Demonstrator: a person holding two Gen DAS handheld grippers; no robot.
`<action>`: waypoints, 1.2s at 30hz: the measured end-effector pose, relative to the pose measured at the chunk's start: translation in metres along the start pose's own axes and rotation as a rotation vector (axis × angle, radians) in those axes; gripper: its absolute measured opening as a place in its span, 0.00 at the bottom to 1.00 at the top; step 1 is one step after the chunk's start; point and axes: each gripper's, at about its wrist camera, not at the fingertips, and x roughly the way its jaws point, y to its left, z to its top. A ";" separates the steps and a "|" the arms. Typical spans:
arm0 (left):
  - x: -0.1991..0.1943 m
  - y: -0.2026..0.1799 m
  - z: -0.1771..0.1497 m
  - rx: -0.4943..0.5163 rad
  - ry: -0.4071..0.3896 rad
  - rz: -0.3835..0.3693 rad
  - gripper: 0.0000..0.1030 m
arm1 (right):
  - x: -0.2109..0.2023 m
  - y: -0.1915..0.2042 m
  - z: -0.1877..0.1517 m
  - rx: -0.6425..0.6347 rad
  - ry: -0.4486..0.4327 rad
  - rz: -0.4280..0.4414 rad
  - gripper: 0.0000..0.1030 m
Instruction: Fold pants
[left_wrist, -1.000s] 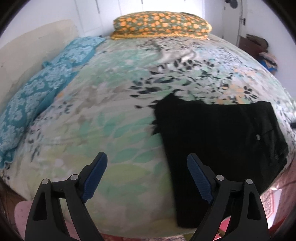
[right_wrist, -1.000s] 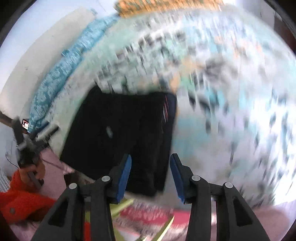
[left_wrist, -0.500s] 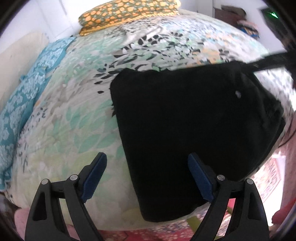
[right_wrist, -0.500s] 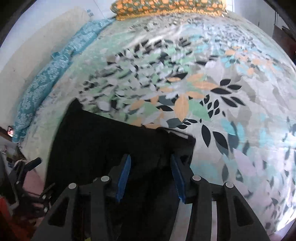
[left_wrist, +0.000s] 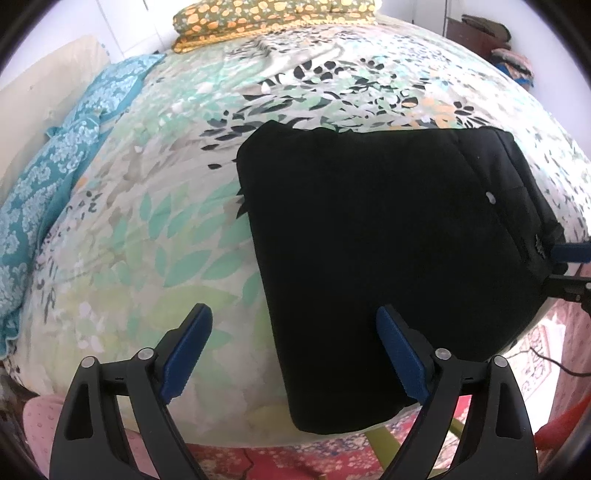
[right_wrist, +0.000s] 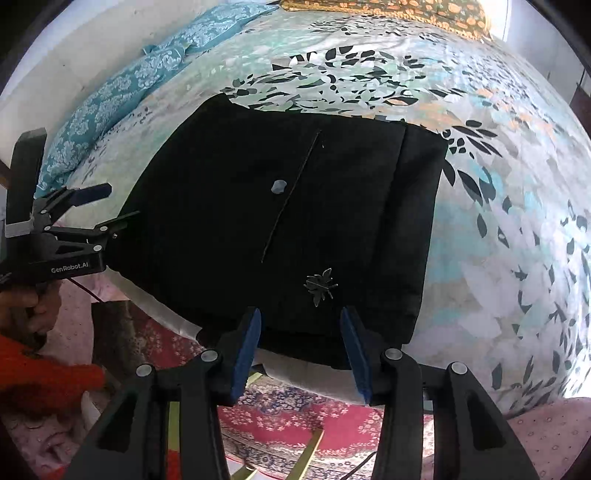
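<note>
The left gripper (left_wrist: 293, 350) hung with its jaws wide apart, empty. The folded black pants (left_wrist: 388, 258) lay on the floral bedspread (left_wrist: 147, 221), under its right finger and beyond. The right gripper (right_wrist: 299, 347) hovered over their near edge, jaws opening, nothing clamped.

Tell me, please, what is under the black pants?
The black pants lie folded on the leaf-patterned bedspread, at the bed's near edge. The bedspread shows all around them; anything between the folded layers is covered and cannot be seen.
</note>
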 end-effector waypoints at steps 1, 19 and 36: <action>0.000 0.000 0.000 -0.001 0.000 0.000 0.90 | 0.000 0.000 0.000 -0.001 0.000 0.003 0.49; -0.009 0.040 0.006 -0.109 -0.013 -0.092 0.92 | -0.037 -0.017 0.004 0.038 -0.107 0.099 0.79; 0.086 0.087 0.012 -0.435 0.222 -0.586 0.99 | 0.062 -0.133 0.032 0.443 0.012 0.693 0.95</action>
